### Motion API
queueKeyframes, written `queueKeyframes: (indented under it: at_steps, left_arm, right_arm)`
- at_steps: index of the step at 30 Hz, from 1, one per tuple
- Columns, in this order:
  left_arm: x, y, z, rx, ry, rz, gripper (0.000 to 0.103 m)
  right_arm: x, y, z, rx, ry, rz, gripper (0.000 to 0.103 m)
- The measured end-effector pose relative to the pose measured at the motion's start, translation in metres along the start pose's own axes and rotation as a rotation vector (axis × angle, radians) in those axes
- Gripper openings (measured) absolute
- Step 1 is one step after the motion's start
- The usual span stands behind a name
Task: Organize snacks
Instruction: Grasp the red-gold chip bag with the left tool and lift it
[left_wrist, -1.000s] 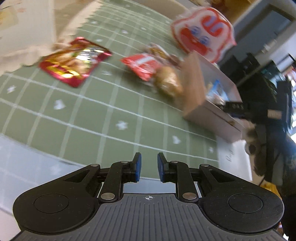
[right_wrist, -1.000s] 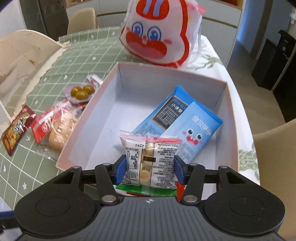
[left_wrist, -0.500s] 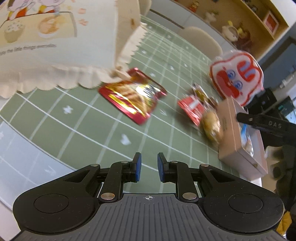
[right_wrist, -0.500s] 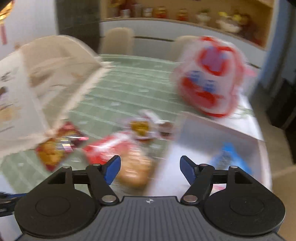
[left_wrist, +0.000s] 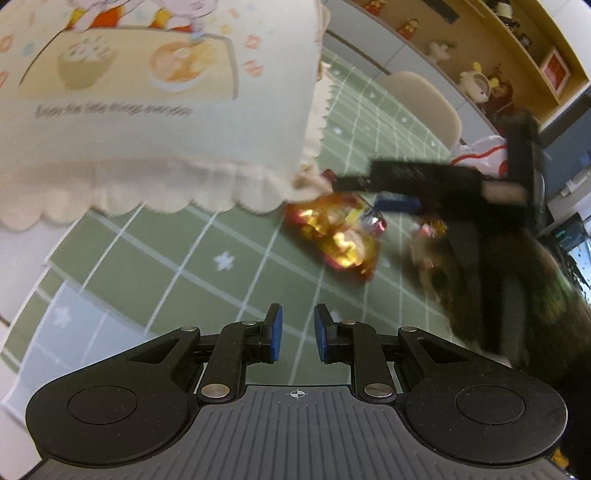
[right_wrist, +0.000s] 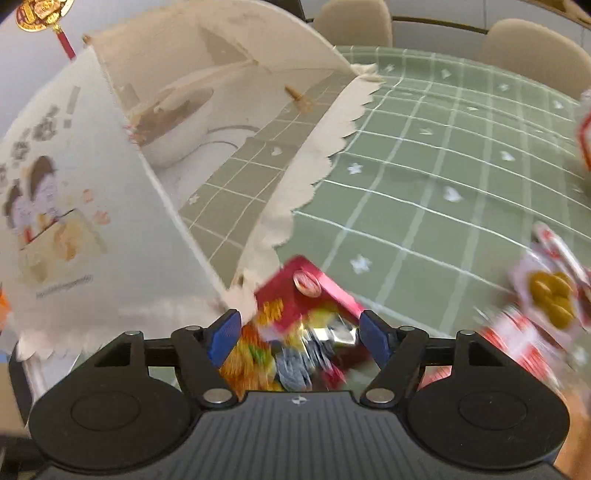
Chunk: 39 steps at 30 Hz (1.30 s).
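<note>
Right now the red snack packet (right_wrist: 306, 325) lies flat on the green checked cloth of the counter (right_wrist: 424, 192), its near end tucked just under the scalloped edge of a cream mesh food cover (right_wrist: 122, 206). The right gripper (right_wrist: 298, 338) hangs over it with its blue fingers (right_wrist: 224, 334) spread wide, one on each side of the packet; the fingers are apart from its edges and hold nothing. From the left wrist view the same packet (left_wrist: 338, 236) shows shiny red and gold, with the right gripper's dark body (left_wrist: 424, 177) reaching in above it from the right.

Off to the right of the packet sit more snacks: a small clear pack with yellow-green pieces (right_wrist: 552, 299) and a red-and-white wrapper (right_wrist: 517, 343) just beside it, both blurred. A red-and-white bag (left_wrist: 476, 158) shows partly behind the right gripper, farther back.

The left gripper (left_wrist: 297, 332) hovers over a bare patch of the cloth, well apart from the packet, its fingers (left_wrist: 275, 332) nearly together with only a narrow gap and nothing between them. The food cover (left_wrist: 147, 110), printed with a cartoon meal scene, stands to its upper left. Beige chairs (right_wrist: 352, 22) line the far side of the counter.
</note>
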<state>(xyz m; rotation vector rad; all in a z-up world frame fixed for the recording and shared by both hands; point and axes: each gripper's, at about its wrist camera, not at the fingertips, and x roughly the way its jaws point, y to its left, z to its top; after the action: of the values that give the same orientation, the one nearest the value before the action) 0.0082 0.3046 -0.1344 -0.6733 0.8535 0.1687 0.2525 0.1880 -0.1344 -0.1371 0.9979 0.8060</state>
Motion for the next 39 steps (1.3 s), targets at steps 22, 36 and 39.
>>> queueKeyframes:
  at_steps: [22, 36, 39]
  left_arm:
    - [0.05, -0.006, 0.041, 0.161, 0.124, -0.123, 0.022]
    - [0.06, -0.012, 0.04, 0.097, 0.219, -0.268, 0.032]
    - [0.039, -0.03, 0.029, 0.139, 0.225, -0.308, 0.033]
  right_arm:
    - [-0.081, 0.008, -0.128, -0.158, 0.012, -0.027, 0.059]
    - [-0.085, 0.002, -0.144, -0.104, -0.01, -0.082, 0.05]
    - [-0.093, -0.006, -0.151, -0.092, -0.009, -0.072, 0.048]
